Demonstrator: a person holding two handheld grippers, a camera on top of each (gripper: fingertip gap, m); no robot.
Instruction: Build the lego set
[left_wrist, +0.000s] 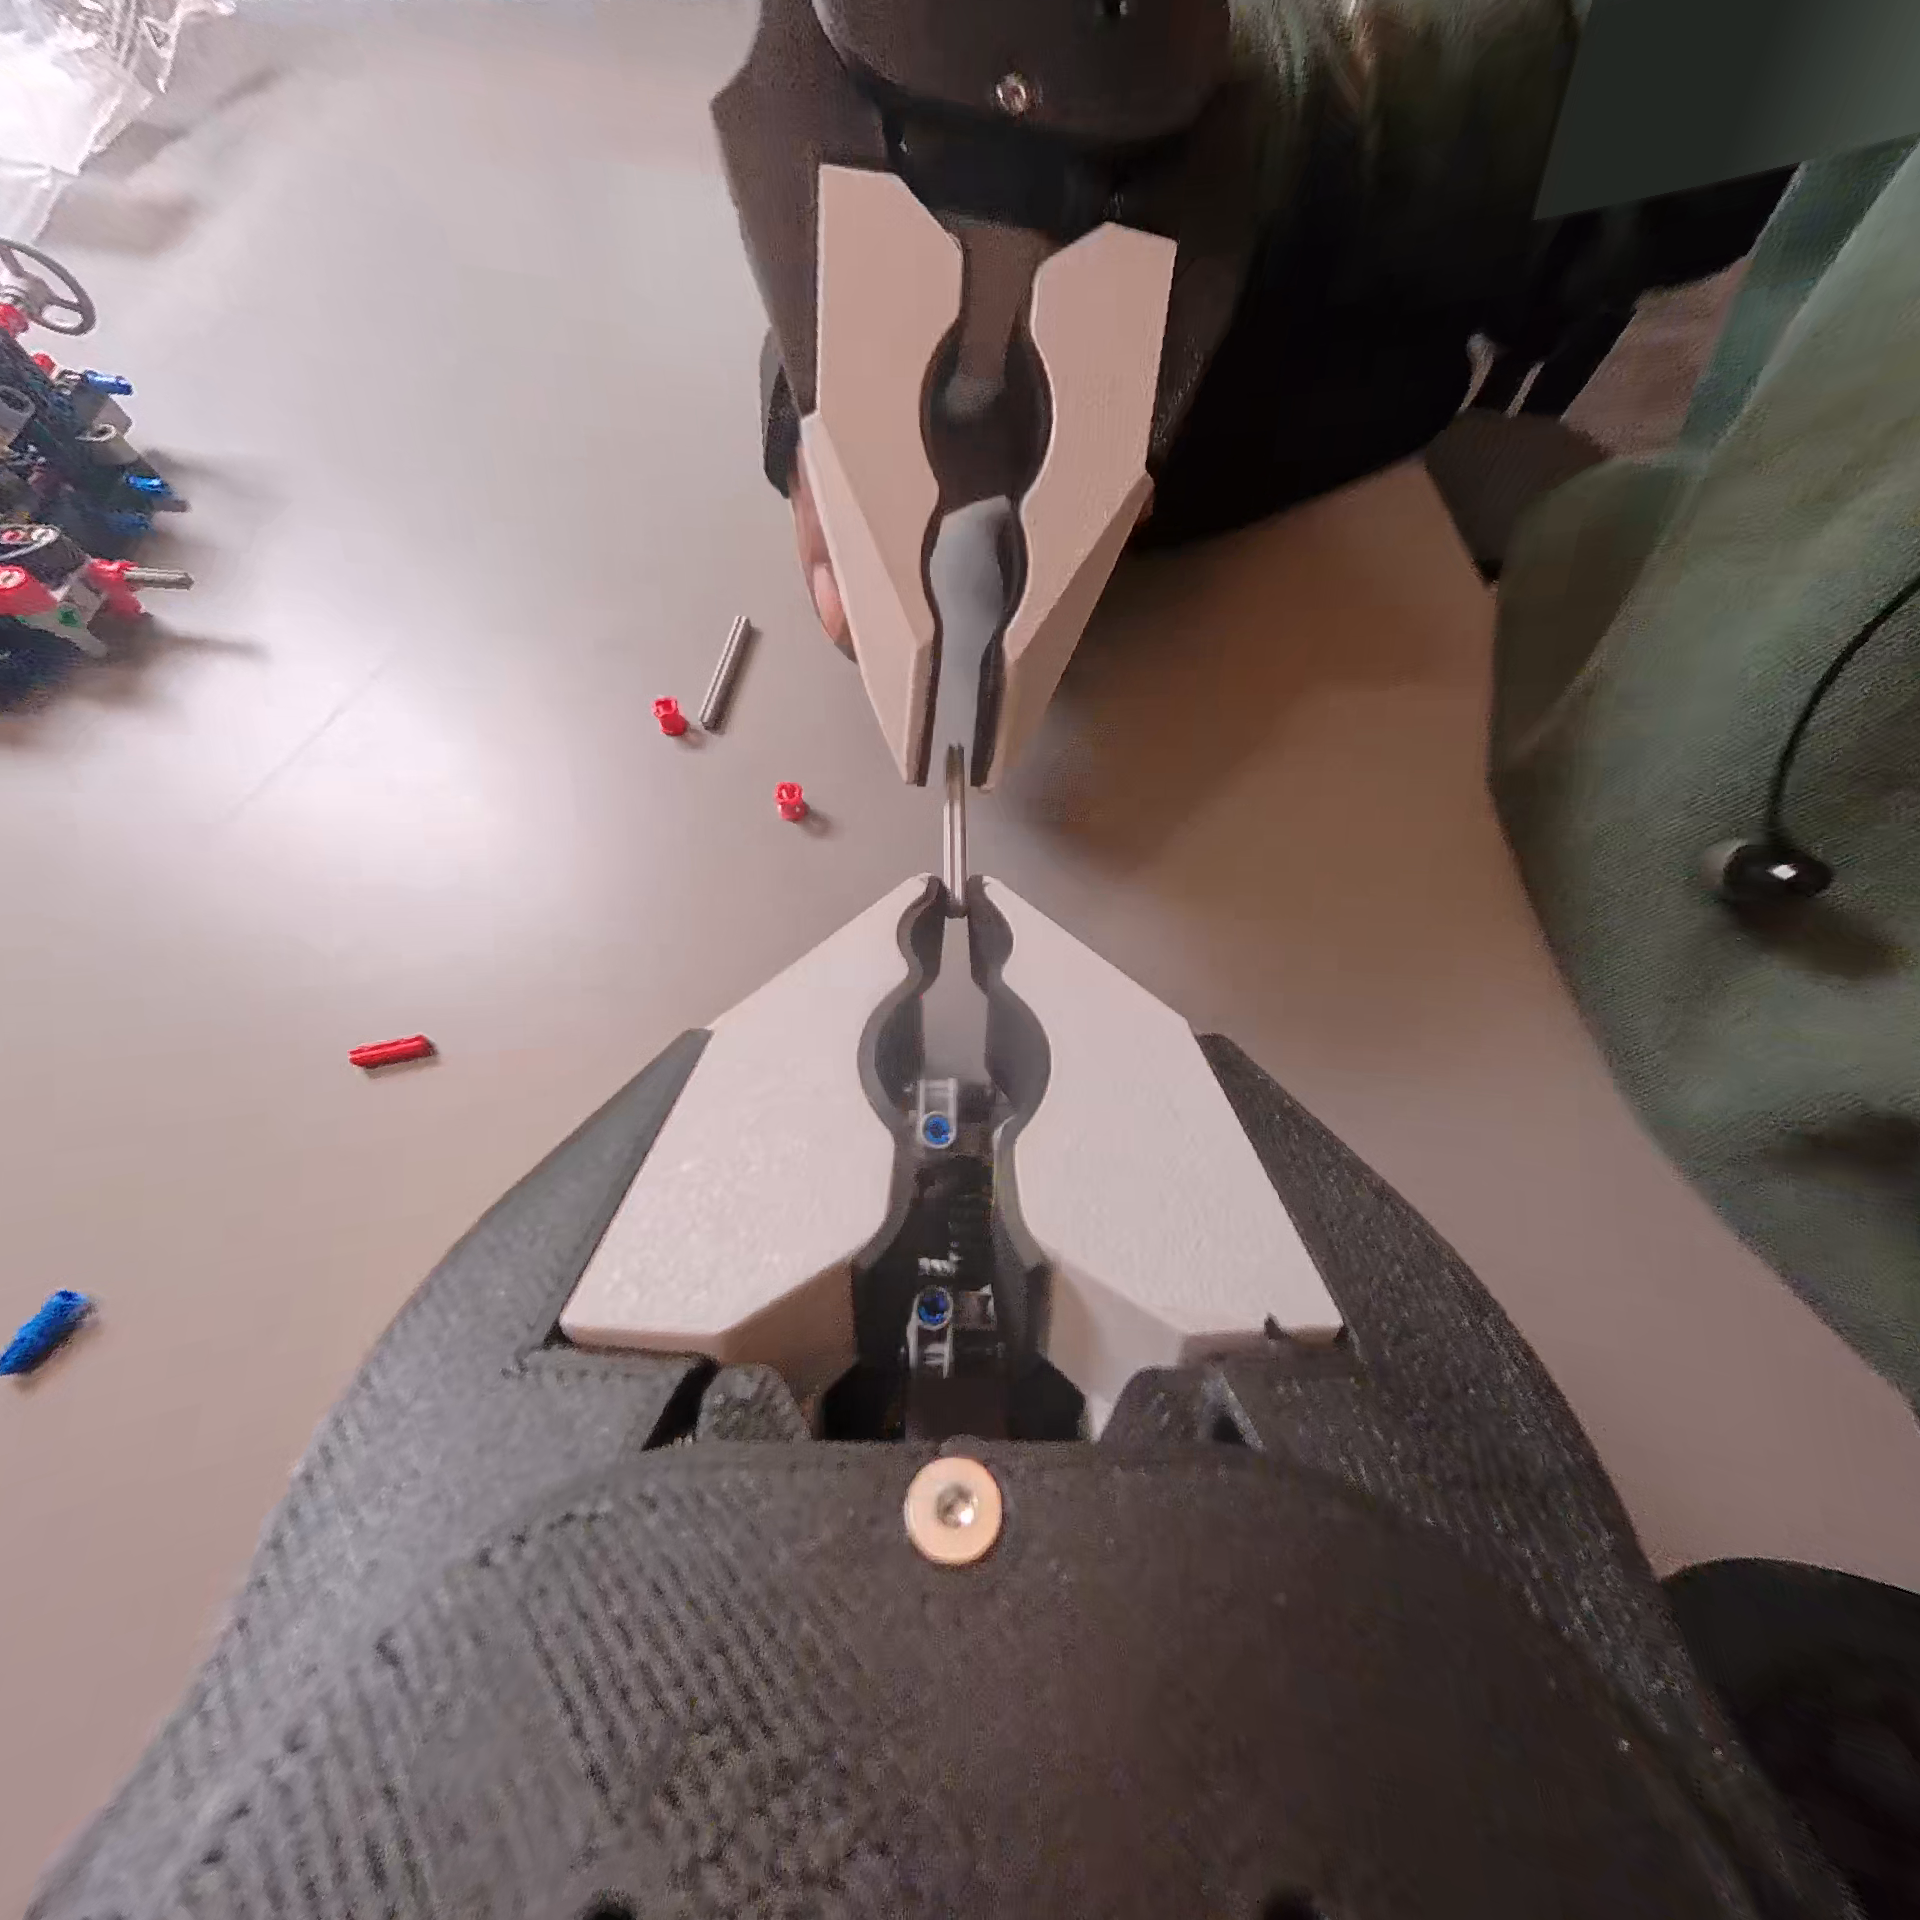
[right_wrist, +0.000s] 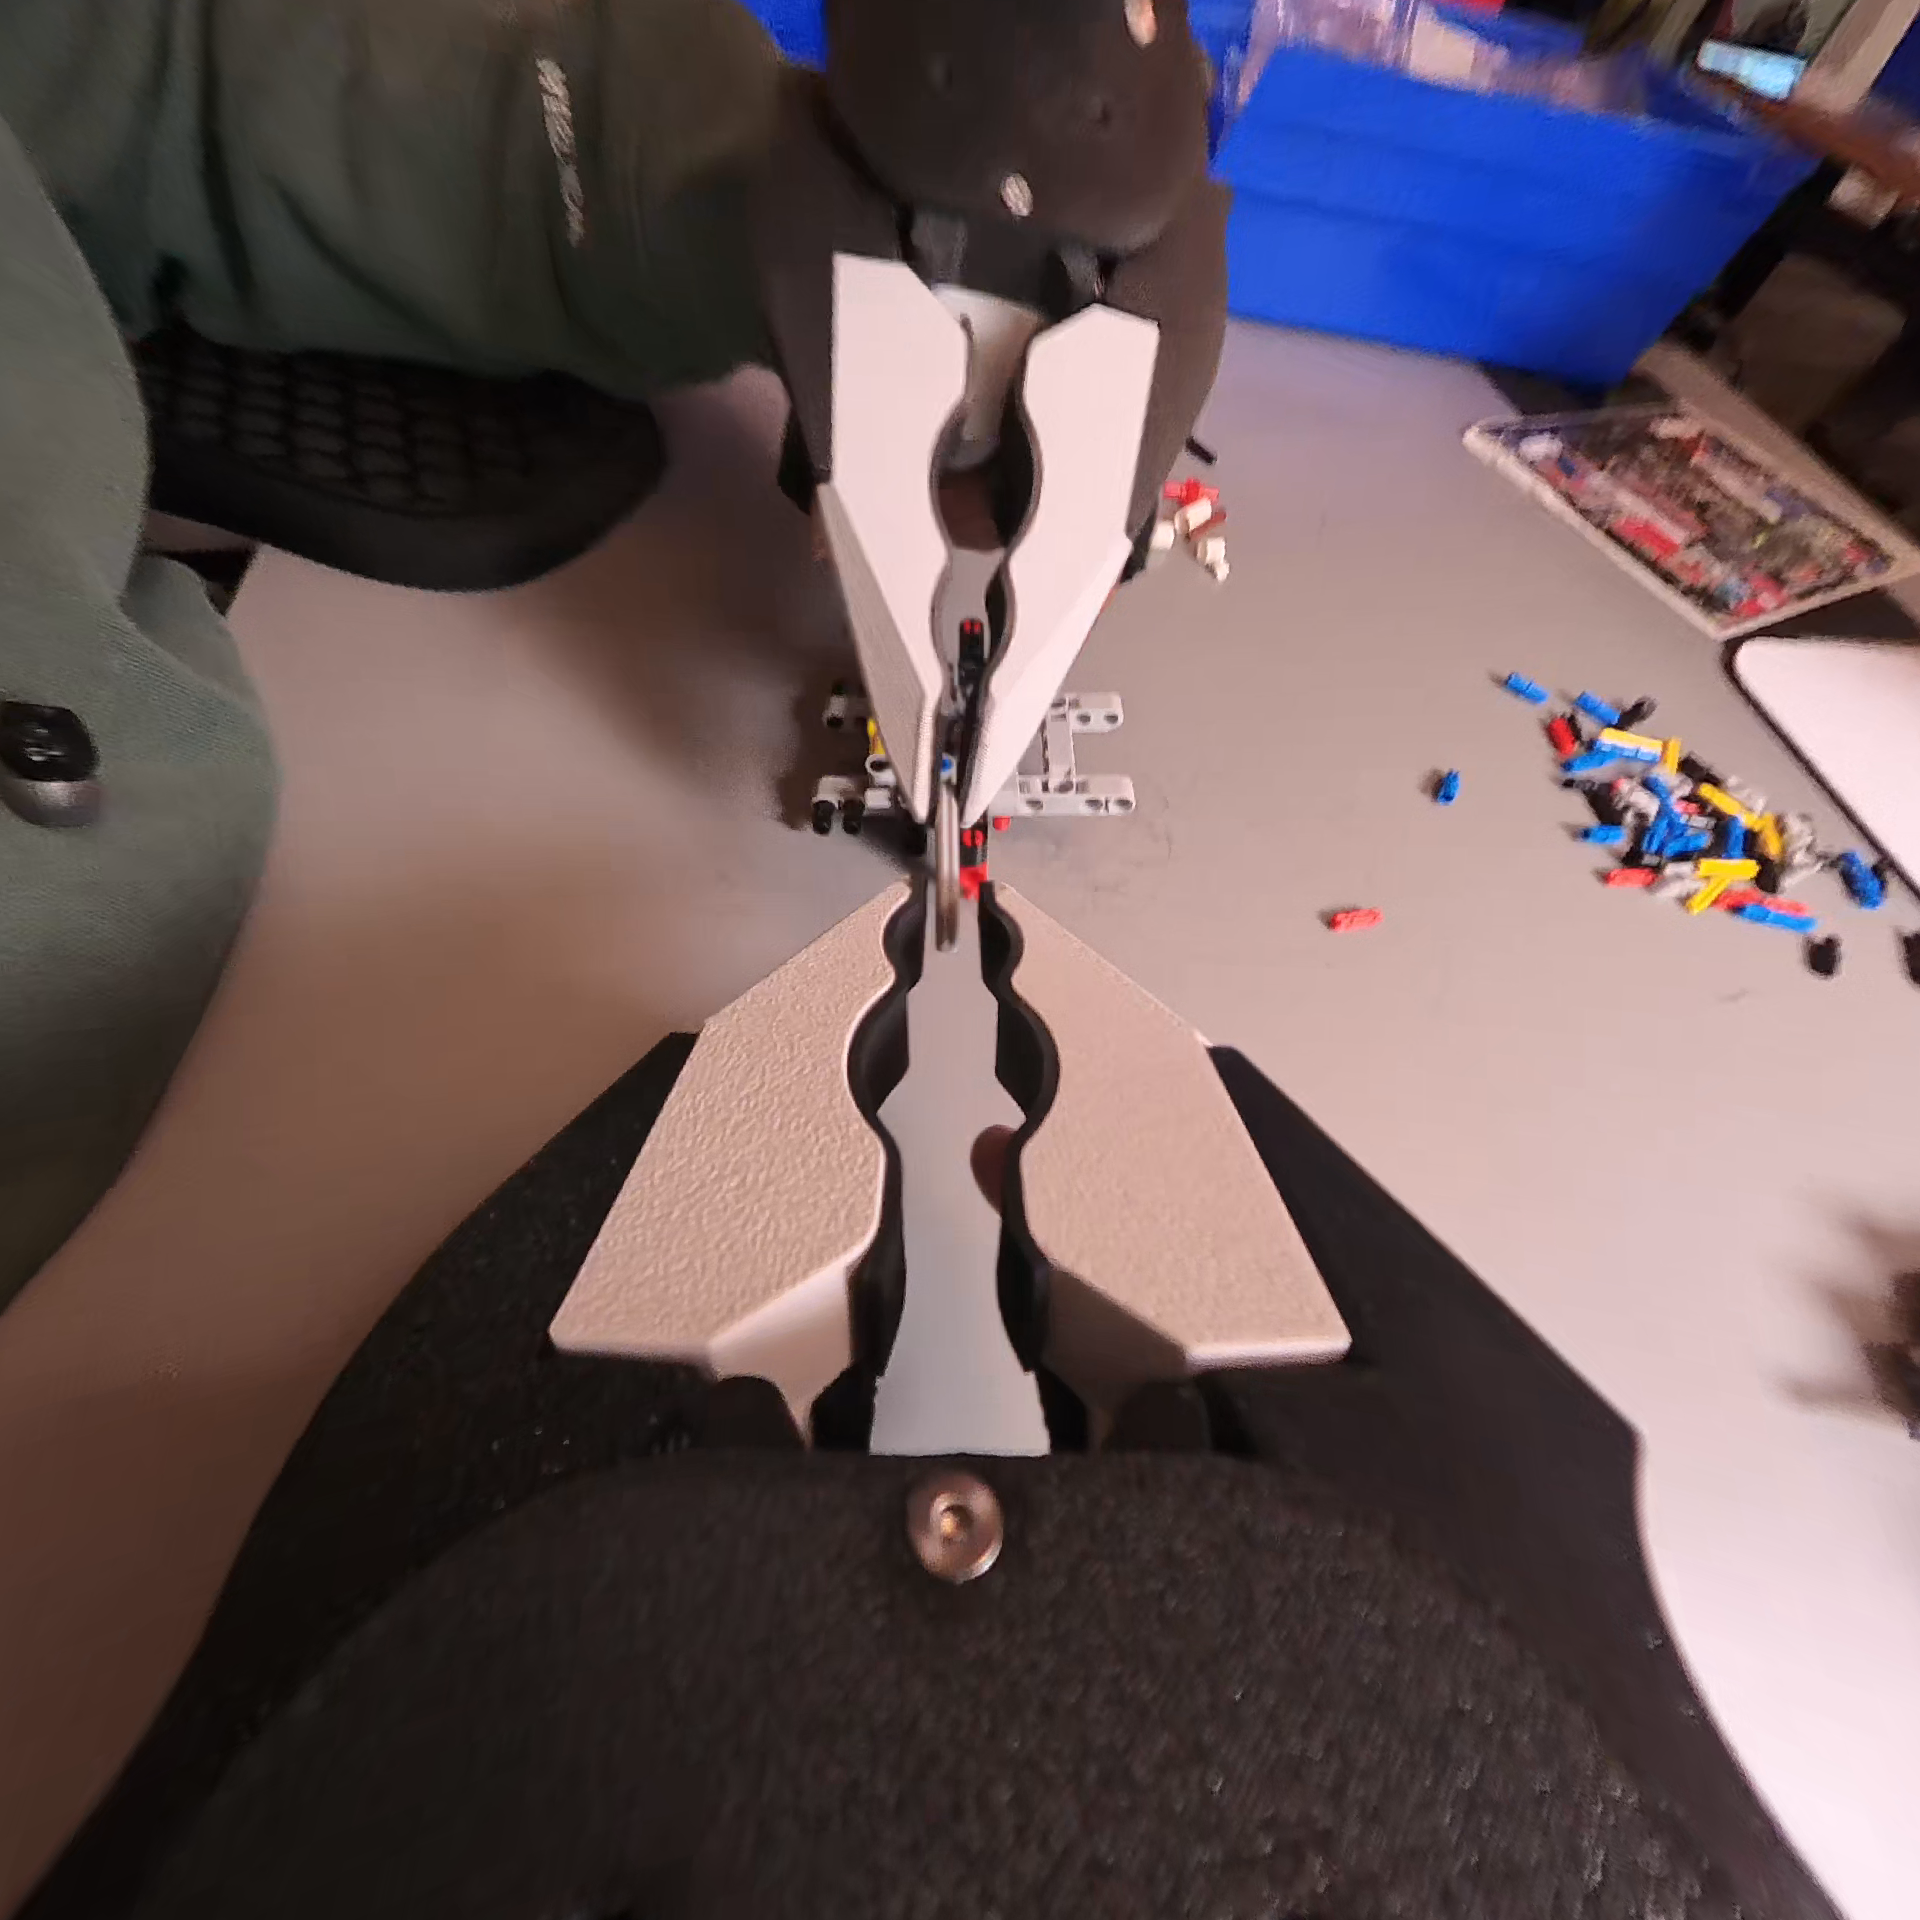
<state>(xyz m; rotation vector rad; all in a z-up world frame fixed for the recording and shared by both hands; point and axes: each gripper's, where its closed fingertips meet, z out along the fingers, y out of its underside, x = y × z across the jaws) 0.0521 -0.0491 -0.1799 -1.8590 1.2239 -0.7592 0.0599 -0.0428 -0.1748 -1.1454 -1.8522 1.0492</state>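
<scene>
Both claws meet tip to tip over the counter (left_wrist: 468, 883), sharing one thin grey axle (left_wrist: 954, 831) at the centre of each frame. The left claw (left_wrist: 954, 896) is pinched down on one end of it, and a small black and grey assembly with blue pins (left_wrist: 940, 1226) sits back between its fingers. The right claw (right_wrist: 945, 914) is nipped onto the other end; in the left wrist view it comes down from the top of the frame (left_wrist: 951, 774), shut on the rod.

This looks like a hand-over or a push of the axle into that small assembly, though I cannot tell which. To do it well, keep the rod in line with both claws, since any sideways lean would let so thin a part twist out of the tips. One claw should hold firm while the other eases, never both loosening together. If it is being pushed home, press straight along its length.

The larger partly built model (left_wrist: 62, 488) sits at the left edge of the left wrist view, with red bushes (left_wrist: 670, 715), a spare grey axle (left_wrist: 724, 672), a red pin (left_wrist: 391, 1051) and a blue pin (left_wrist: 44, 1332) scattered nearby. In the right wrist view a pile of loose pieces (right_wrist: 1704, 821) lies at the right, well apart
</scene>
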